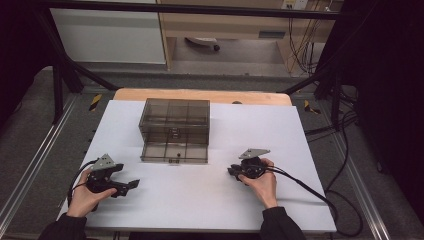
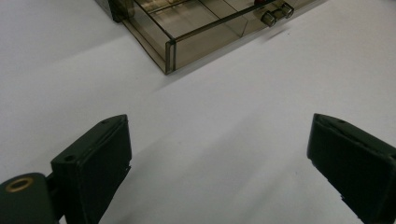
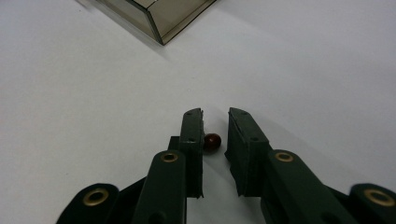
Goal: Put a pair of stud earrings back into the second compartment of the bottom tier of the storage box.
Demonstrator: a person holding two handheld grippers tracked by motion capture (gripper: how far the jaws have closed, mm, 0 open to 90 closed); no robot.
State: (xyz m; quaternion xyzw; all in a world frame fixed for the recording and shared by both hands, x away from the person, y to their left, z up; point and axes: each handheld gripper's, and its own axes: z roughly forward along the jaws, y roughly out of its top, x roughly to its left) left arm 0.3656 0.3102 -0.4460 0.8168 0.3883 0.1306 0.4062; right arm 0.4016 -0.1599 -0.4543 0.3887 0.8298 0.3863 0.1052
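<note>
A small dark red bead (image 3: 212,141) lies on the white table between the jaws of my right gripper (image 3: 215,114). It rests against the left pad, and a thin strip of table shows between it and the right pad. The jaws stand narrow and are not pressing on it. In the high view my right gripper (image 1: 233,171) sits on the table, right of a smoky clear drawer box (image 1: 174,131). My left gripper (image 1: 131,186) is at the front left, open wide (image 2: 219,154) with nothing between its jaws.
The box's bottom drawer (image 1: 174,152) is pulled out toward me, and its small knobs (image 2: 275,14) show. A box corner (image 3: 159,23) lies ahead of the right gripper. The white table top (image 1: 210,200) ends in a wooden strip (image 1: 200,95) at the back. Cables (image 1: 320,195) trail off to the right.
</note>
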